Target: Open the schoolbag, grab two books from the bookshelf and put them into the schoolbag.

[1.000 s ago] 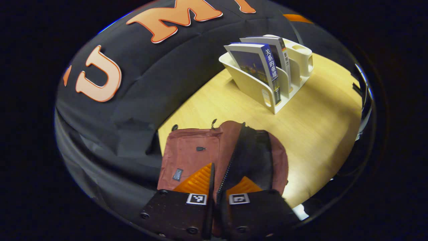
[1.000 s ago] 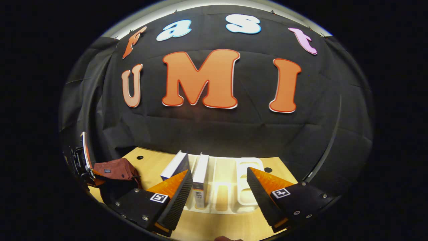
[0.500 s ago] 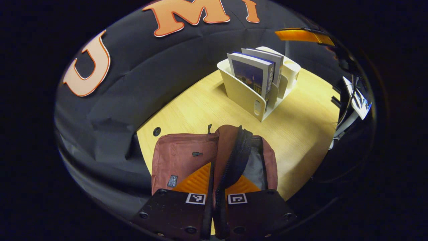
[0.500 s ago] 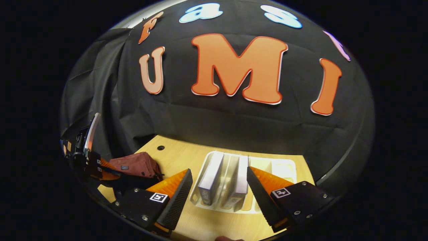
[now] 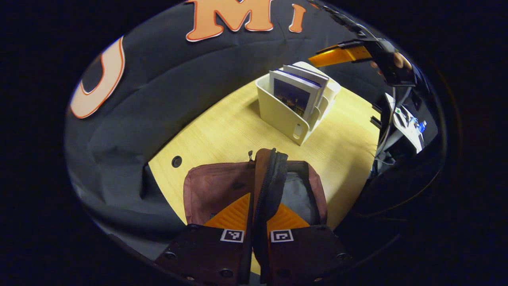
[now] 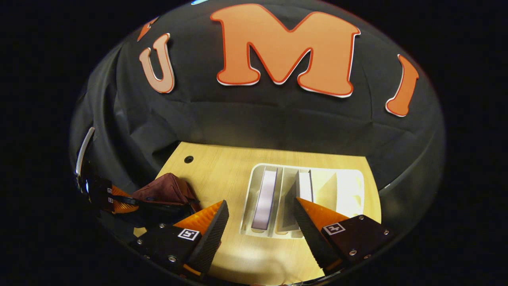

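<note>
The schoolbag point(image 5: 222, 186) lies on the counter point(image 5: 222, 131), mouth unzipped, my left tongs point(image 5: 258, 212) closed on its zipper edge and holding it up. Two books point(image 6: 265, 196) stand on edge in the bookshelf point(image 6: 349, 186), long axes running away from my right tongs point(image 6: 260, 222). Those tongs hang open directly above, the nearer to them; one schoolbag, one bookshelf.

Schoolbag point(image 5: 222, 186) interior perhaps too dim
</note>
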Demonstrator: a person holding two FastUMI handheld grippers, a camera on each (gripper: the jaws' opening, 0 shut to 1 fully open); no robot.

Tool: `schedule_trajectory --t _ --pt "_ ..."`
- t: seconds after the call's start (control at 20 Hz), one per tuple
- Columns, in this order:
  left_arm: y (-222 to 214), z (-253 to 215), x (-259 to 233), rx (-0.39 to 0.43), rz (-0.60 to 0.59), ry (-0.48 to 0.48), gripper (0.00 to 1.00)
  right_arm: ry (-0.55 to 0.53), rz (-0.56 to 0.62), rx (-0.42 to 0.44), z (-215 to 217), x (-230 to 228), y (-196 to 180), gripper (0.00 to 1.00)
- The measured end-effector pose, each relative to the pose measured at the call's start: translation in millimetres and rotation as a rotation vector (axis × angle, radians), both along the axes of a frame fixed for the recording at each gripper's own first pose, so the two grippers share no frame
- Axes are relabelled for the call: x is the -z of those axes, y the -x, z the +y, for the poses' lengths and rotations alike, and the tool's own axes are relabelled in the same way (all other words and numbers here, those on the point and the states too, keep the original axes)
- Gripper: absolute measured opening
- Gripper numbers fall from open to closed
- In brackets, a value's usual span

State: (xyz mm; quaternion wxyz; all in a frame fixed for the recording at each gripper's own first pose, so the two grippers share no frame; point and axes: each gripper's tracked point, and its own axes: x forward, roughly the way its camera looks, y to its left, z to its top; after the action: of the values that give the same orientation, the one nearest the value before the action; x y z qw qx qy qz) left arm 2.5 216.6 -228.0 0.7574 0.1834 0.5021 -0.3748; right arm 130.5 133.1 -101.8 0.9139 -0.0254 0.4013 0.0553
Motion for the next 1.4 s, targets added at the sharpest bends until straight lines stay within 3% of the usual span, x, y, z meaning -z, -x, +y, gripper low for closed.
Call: schedule_trajectory --t 0.2,0.4,0.7,0.8,0.85,0.9,0.95,1.05,1.1,1.4 --pt "-9 2 1 0.023 0.014 0.006 0.1 -0.011 0.164 0.017 5 29 -13 0.97" --pt "-6 1 3 0.005 0.02 0.011 0.1 0.011 0.308 0.089 -3 69 -32 0.96" --pt "-3 0 9 -0.039 0.058 0.021 0.1 0.06 0.446 0.121 -11 111 -49 0.78" --pt "-2 0 13 -0.054 0.069 0.019 0.1 0.094 0.501 0.157 -19 125 -47 0.66" --pt "-3 1 13 -0.061 0.07 0.014 0.1 0.099 0.519 0.165 -22 130 -48 0.71" --pt "-3 2 13 -0.065 0.07 0.012 0.1 0.101 0.528 0.169 -22 134 -50 0.53" --pt "-3 1 14 -0.068 0.073 0.011 0.1 0.099 0.535 0.175 -22 141 -52 0.49" --pt "-2 0 13 -0.08 0.08 0.011 0.1 0.085 0.518 0.207 -21 138 -55 0.32" --pt "-1 0 14 -0.09 0.087 0.012 0.1 0.091 0.51 0.206 -21 139 -57 0.38" --pt "0 0 17 -0.112 0.095 0.013 0.1 0.06 0.525 0.198 -22 133 -53 0.34"
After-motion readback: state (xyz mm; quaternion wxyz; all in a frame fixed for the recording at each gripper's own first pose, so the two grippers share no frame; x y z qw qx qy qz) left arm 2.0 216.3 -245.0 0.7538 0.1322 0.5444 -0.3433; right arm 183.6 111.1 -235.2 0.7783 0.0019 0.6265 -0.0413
